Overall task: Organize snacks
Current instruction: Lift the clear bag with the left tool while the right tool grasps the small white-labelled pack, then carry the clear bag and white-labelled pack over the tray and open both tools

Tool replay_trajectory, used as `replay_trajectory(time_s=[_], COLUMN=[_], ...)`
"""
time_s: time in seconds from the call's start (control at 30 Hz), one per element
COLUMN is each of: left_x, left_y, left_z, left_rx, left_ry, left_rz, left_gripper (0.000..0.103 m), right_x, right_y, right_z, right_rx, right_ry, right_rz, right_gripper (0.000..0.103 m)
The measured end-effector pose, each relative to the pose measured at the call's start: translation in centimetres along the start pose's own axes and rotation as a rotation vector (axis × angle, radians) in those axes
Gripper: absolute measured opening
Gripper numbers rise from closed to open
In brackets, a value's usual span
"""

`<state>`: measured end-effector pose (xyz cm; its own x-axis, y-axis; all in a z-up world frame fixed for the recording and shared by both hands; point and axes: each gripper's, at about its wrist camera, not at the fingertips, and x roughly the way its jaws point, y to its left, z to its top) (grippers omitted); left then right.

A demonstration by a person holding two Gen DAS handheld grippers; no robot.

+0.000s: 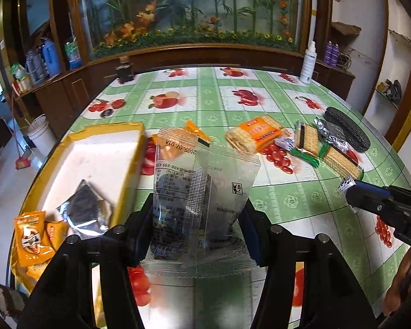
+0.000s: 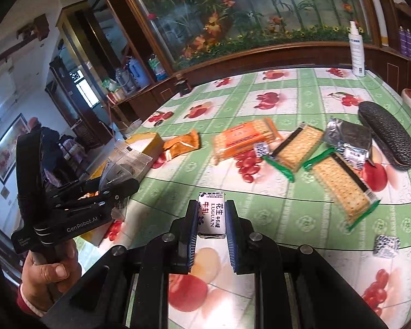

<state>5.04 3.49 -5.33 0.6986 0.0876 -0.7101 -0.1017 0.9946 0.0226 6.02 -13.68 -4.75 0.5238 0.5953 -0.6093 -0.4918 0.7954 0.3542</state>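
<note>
My left gripper [image 1: 197, 216] is shut on a clear snack packet [image 1: 200, 192] with a dark filling, held above the table beside the yellow box [image 1: 128, 164]. The box holds a silver packet [image 1: 85, 213] and orange packets [image 1: 33, 235]. My right gripper [image 2: 211, 216] is shut on a white nougat candy [image 2: 211, 213], held above the table. On the table lie an orange cracker pack [image 2: 243, 139], two green cracker packs [image 2: 342, 189], an orange packet [image 2: 182, 144], a silver packet [image 2: 348, 137] and small candies [image 2: 386, 244].
A black glasses case [image 2: 386, 134] lies at the right edge. A white spray bottle [image 2: 356, 52] and a small dark bottle [image 1: 124, 71] stand at the far side. The green fruit-print tablecloth [image 2: 287, 93] covers the table.
</note>
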Motion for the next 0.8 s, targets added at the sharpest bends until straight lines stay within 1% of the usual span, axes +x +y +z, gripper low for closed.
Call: replay_trajectory(time_s=[0.17,0.5,0.8], left_x=[-1.1,-2.3,-2.6], left_y=[2.6,8.2,12.0], left_z=[-0.5,-1.6,-2.8], left_rx=[-0.046,-0.141,-0.209], left_ry=[-0.026,-0.059,-0.063], left_rz=[0.044,0.124,0.159], left_gripper=[0.056,0.056,0.056], right_x=[1.1,4.3,7.0], right_y=[2.4,7.1,11.2], right_z=[0.1,0.6,0.7], right_rx=[-0.02,-0.064,-0.127], right_ry=[0.007,0.053,0.097], right_rz=[0.033,0.116,0.151], right_gripper=[0.019,0.02,0.02])
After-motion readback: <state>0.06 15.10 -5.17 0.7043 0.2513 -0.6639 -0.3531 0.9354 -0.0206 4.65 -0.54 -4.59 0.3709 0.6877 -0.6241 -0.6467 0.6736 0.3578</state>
